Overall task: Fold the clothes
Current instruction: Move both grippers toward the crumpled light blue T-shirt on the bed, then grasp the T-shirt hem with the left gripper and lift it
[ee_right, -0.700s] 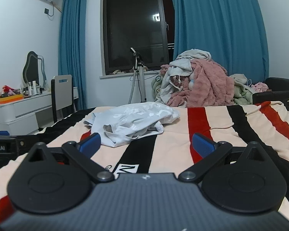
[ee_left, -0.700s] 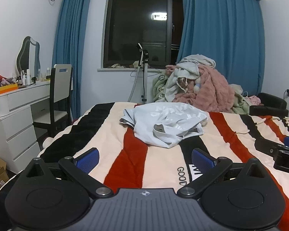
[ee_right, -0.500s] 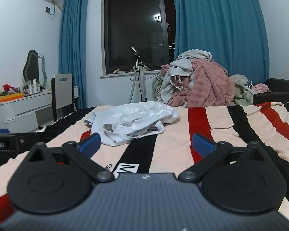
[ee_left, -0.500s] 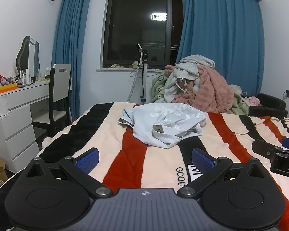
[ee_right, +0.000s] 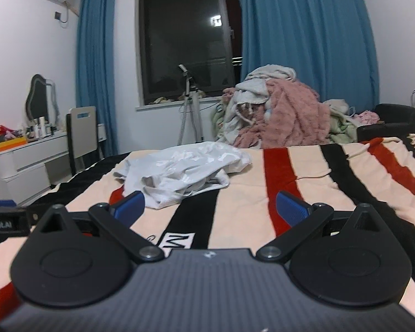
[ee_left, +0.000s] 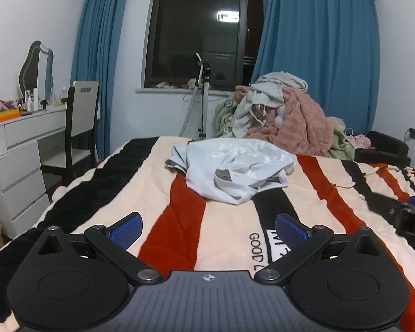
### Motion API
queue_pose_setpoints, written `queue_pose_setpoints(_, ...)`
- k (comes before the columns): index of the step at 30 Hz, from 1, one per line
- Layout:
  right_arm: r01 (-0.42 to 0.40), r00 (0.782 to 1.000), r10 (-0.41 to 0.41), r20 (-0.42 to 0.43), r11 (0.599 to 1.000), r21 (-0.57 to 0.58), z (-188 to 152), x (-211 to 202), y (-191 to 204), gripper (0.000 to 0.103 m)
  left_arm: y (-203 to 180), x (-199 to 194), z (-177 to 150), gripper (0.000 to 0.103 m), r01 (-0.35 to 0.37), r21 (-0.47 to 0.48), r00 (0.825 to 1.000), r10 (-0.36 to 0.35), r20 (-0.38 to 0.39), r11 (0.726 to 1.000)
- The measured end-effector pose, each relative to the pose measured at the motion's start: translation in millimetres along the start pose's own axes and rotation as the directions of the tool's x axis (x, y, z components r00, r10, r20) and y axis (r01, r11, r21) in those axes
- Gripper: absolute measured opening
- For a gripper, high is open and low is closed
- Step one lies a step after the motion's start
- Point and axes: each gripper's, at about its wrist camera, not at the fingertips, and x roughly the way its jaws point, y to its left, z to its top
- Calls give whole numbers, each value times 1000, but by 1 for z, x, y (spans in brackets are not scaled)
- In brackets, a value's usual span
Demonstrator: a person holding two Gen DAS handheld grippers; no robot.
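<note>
One crumpled pale grey garment (ee_left: pixel 235 171) is seen lying on the striped red, black and cream blanket (ee_left: pixel 229 229), beyond both grippers. The left gripper (ee_left: pixel 209 228) and right gripper (ee_right: pixel 210 207) are held wide apart, empty, above the blanket.

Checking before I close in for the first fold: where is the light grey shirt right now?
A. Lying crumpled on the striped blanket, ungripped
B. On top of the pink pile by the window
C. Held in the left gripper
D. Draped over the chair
A: the light grey shirt lies bunched on the striped blanket, ahead of the left gripper and the right gripper, both open and empty.
</note>
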Motion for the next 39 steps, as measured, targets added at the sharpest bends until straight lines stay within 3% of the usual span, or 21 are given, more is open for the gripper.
queue_pose_setpoints(8, 33, 998, -37, 52, 997, 73, 12, -9, -8, 103, 3, 4, -5, 103, -21, -21, 999, 20, -34, 1000)
queue_pose_setpoints(13, 30, 993, -44, 109, 992, 122, 20, -16, -13, 103, 5, -3, -5, 103, -86, -21, 996, 85, -35, 996)
queue_pose_setpoints(17, 12, 993, -35, 115, 980, 199, 23, -12, -27, 103, 5, 7, 4, 103, -52, -50, 998, 49, -49, 997)
queue_pose_setpoints(22, -15, 999, 0, 44, 947, 320, 22, 1, -47, 103, -6, 69, 17, 102, 3, -71, 993, -11, -115, 997)
queue_pose_setpoints(28, 14, 1000, -20, 23, 968, 250, 7, 24, -45, 103, -26, 179, 25, 95, 44, -184, 980, -78, -182, 982)
queue_pose_setpoints(31, 32, 999, -37, 14, 968, 249, -5, 44, -50, 103, -36, 234, 27, 89, 41, -228, 978, -86, -189, 973)
queue_pose_setpoints(34, 54, 999, -50, -21, 966, 251, -21, 70, -59, 103, -43, 281, 26, 84, 12, -210, 979, -55, -199, 978)
queue_pose_setpoints(37, 78, 995, -60, -74, 961, 264, -38, 95, -67, 103, -50, 320, 24, 60, -29, -158, 975, -7, -222, 987)
queue_pose_setpoints(39, 85, 994, -63, -90, 959, 271, -46, 107, -70, 103, -48, 328, 25, 36, -36, -154, 978, 3, -210, 987)
